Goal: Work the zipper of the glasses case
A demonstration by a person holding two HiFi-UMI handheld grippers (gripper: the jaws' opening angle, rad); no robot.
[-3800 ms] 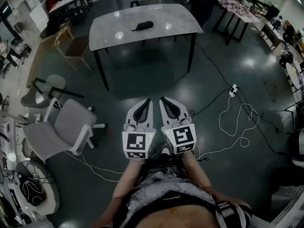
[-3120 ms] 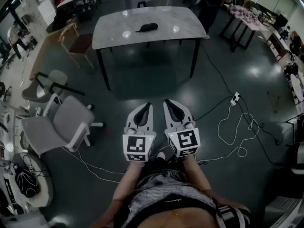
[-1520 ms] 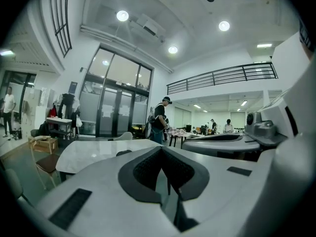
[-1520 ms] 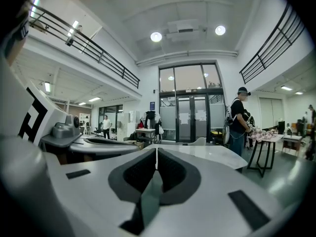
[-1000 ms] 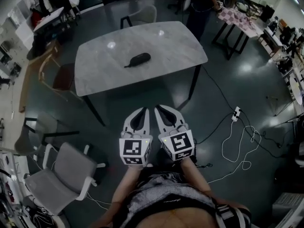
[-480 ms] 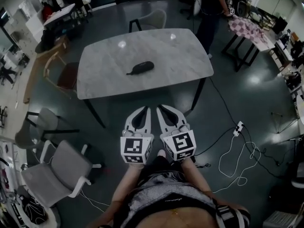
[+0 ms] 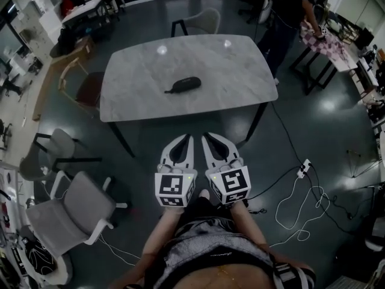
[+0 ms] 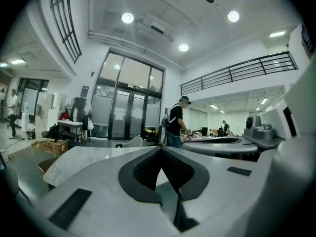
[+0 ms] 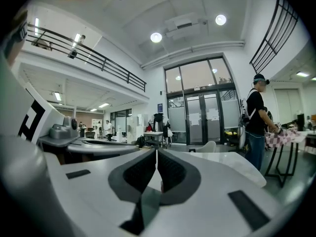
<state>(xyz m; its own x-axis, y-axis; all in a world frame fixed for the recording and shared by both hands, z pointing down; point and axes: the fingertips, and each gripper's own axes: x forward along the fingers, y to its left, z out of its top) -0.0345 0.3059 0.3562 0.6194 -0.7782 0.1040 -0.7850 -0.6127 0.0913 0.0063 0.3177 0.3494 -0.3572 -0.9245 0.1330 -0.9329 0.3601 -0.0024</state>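
A dark glasses case (image 7: 183,84) lies near the middle of the pale marble table (image 7: 240,77) in the head view. Both grippers are held side by side well short of the table's near edge, over the floor. My left gripper (image 7: 187,138) is shut with nothing between its jaws, and my right gripper (image 7: 206,137) is shut and empty too. The left gripper view shows the closed tips (image 8: 161,148) pointing level over the tabletop (image 8: 74,159); the right gripper view shows the same (image 9: 156,151). The case is hidden in both gripper views.
Grey office chairs (image 7: 69,212) stand at the left. A wooden chair (image 7: 78,83) is beside the table's left end and a pale chair (image 7: 201,21) behind it. White cables and a power strip (image 7: 304,168) lie on the floor at right. A person (image 7: 295,11) stands beyond the table.
The table and case have come nearer and lower in the head view as I walked toward them. Both grippers stay shut and side by side.
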